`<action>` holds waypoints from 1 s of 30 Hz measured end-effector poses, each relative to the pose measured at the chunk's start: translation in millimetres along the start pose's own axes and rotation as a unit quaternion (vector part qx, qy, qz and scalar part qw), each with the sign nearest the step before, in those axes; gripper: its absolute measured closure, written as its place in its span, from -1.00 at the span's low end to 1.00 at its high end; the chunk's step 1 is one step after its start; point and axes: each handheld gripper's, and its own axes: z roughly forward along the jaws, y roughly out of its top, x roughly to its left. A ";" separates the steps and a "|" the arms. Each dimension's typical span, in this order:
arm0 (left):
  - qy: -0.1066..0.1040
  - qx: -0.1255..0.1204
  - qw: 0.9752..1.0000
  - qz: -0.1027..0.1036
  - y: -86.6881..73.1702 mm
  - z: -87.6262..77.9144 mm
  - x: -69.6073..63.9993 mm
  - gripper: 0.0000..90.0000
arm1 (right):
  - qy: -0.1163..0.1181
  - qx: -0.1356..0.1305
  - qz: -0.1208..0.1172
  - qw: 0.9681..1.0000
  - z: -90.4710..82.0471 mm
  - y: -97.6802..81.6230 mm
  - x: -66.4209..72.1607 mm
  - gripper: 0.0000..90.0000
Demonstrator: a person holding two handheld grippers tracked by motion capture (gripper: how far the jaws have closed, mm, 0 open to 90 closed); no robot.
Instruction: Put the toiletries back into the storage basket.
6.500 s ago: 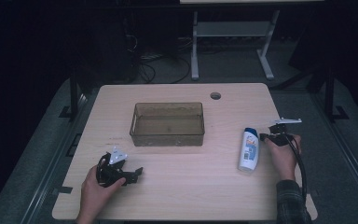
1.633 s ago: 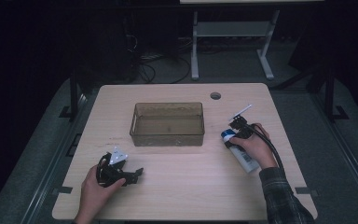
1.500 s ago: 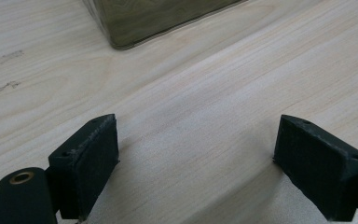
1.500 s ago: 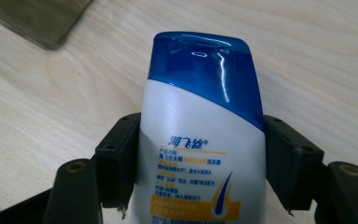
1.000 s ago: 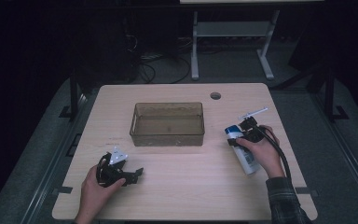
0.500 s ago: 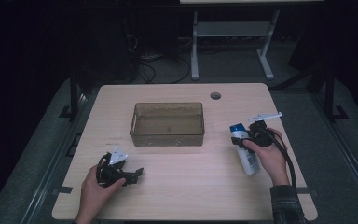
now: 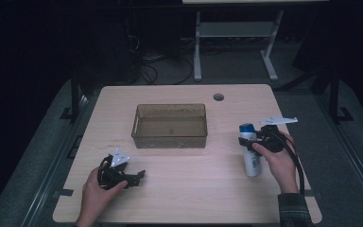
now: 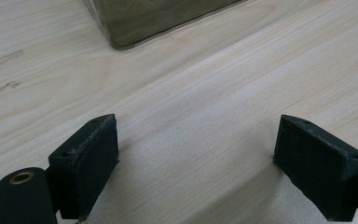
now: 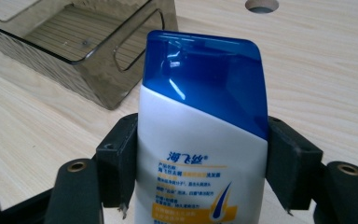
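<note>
My right tool (image 9: pixel 200 172) clamped the shampoo bottle (image 9: pixel 200 140) across its slick body, so it could slip short of the bin (image 7: pixel 170 125); my left tool (image 8: pixel 209 158) gaped wide, holding nothing.

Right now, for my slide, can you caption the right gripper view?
Right gripper clamps a white shampoo bottle with a blue cap, beside a smoky translucent plastic bin on the pale wooden table.
</note>
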 end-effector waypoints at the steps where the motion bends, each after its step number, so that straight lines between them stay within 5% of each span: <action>1: 0.000 0.000 1.000 0.000 0.0 -0.1 0.0 -0.72 | 0.000 -0.002 0.001 1.000 -1.7 -0.1 0.3 -0.24; 20: 0.001 -0.001 1.000 -0.001 0.0 0.1 -0.2 -0.72 | 0.002 -0.054 -0.003 0.999 -30.8 -5.3 5.3 -0.24; 30: 0.001 -0.002 1.000 -0.001 -0.1 0.3 -0.2 -0.72 | 0.026 -0.096 -0.009 0.995 -40.2 -3.5 11.5 -0.24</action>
